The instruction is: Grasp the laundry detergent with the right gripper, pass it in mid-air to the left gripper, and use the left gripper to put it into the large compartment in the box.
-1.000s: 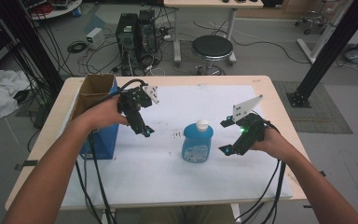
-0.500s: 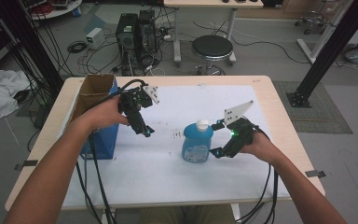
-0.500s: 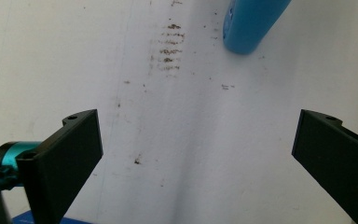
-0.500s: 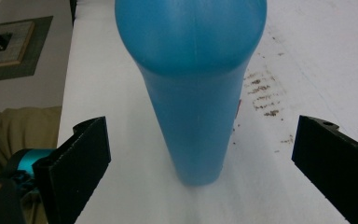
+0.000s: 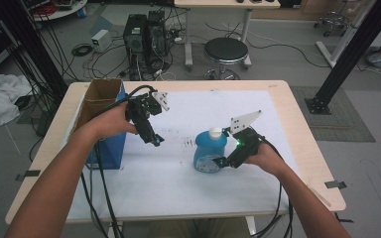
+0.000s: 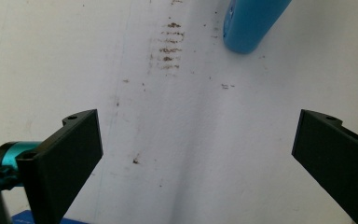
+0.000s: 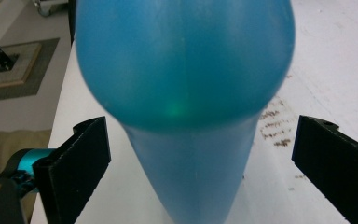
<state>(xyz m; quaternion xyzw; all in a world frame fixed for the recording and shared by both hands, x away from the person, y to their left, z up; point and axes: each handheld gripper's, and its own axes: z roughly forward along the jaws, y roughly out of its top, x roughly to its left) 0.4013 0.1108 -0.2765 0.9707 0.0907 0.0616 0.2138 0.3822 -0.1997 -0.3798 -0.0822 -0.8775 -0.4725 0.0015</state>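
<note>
The right tongs (image 5: 222,162) stand wide apart around the blue bottle (image 5: 209,151), upright mid-bench on the white sheet. Smooth plastic, likely slippery and squashy; the flat lower body looks the safest hold. Farther off, the left tongs (image 5: 155,140) hang open, empty; their view catches brown smudges (image 6: 168,49).

The blue bottle (image 7: 184,93) is looking like smooth, translucent plastic; matt white paper (image 6: 191,140), speckled brown, is covering the pale wood tabletop (image 5: 297,124); the box (image 5: 99,99) is showing brown cardboard.
</note>
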